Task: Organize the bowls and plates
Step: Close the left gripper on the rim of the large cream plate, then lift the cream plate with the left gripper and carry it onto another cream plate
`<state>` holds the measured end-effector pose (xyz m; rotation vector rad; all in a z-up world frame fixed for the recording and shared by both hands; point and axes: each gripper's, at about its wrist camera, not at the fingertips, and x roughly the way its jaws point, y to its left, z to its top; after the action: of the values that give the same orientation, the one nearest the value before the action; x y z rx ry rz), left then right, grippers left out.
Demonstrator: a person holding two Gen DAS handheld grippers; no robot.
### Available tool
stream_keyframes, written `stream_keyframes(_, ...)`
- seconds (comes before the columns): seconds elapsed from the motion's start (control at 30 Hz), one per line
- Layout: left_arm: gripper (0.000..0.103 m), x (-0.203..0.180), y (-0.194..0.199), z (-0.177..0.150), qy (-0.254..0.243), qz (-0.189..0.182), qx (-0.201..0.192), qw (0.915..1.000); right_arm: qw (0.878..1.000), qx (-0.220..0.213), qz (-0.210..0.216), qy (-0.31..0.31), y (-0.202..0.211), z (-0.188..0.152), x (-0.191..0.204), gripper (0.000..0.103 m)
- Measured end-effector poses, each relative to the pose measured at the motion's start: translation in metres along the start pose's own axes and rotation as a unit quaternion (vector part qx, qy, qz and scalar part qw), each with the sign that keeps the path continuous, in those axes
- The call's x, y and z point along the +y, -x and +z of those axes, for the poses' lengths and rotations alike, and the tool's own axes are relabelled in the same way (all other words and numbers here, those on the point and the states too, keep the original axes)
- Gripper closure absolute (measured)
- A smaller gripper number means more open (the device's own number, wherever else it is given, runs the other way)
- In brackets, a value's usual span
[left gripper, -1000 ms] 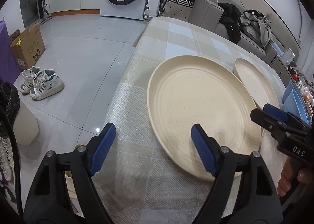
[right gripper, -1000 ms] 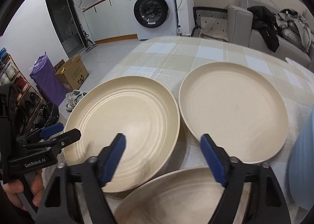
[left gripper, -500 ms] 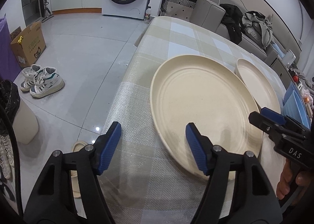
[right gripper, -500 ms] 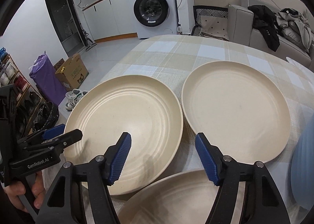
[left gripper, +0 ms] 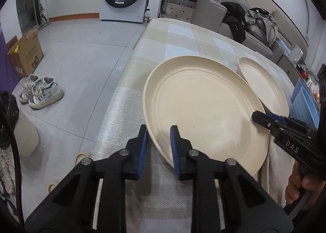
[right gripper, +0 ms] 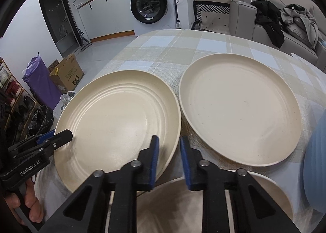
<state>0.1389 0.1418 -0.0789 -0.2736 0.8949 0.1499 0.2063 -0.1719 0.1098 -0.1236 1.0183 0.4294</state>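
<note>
Left wrist view: the left gripper has just been closing and now clamps the near left rim of the ridged cream plate, one blue pad under the rim and one on the inner face. At the right edge of the same plate the right gripper pinches the rim too, a hand showing below its handle. Seen from the right wrist, the right gripper has also just been closing and grips the near right rim of that ridged plate, while the left gripper bites on its left rim. The plate sits on the checked tablecloth near the table's left edge. A smooth cream plate lies just beside it on the right, rims almost touching. A third cream dish lies nearest, partly under the gripper. A pale blue dish is at the far right edge
</note>
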Motion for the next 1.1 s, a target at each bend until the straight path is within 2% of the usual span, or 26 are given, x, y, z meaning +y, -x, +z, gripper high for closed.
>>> stream_keyframes(0.1, 0.084, -0.006, 0.000, -0.001, -0.012, 0.019, -0.002, 0.9998, 1.000, -0.003, -0.010, 0.009, 0.001, -0.001, 0.003, 0.086)
stream_keyframes(0.57, 0.084, -0.004, 0.018, 0.000, -0.012, 0.012, -0.017, 0.9997, 1.000, -0.016, -0.015, 0.015, 0.015, 0.000, 0.008, 0.086)
stream_keyframes(1.1, 0.084, -0.016, 0.067, -0.002, -0.030, -0.002, -0.045, 0.9985, 0.999, -0.043, -0.020, 0.012, 0.053, 0.001, 0.005, 0.086)
